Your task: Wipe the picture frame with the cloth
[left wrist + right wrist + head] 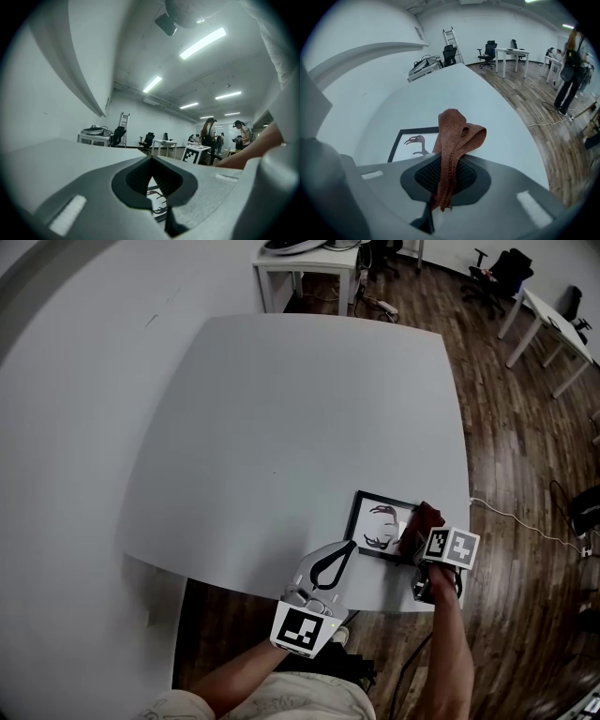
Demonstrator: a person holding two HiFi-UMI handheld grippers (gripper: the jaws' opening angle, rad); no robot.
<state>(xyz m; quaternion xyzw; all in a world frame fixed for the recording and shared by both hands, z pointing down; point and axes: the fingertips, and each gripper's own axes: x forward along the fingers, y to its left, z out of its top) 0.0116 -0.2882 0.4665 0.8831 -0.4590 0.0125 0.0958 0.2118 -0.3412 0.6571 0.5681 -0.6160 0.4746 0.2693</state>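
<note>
A black picture frame with a bird drawing lies flat near the front right corner of the white table. My right gripper is shut on a brown knitted cloth, which rests over the frame's right edge. In the right gripper view the cloth sticks up from between the jaws of that gripper, and the frame lies just beyond. My left gripper is shut, its tips at the frame's near left edge. In the left gripper view a bit of the drawing shows below the tips.
The table's front edge runs right under both grippers, with wood floor to the right and a white cable on it. Another white table and office chairs stand far back. People stand in the distance.
</note>
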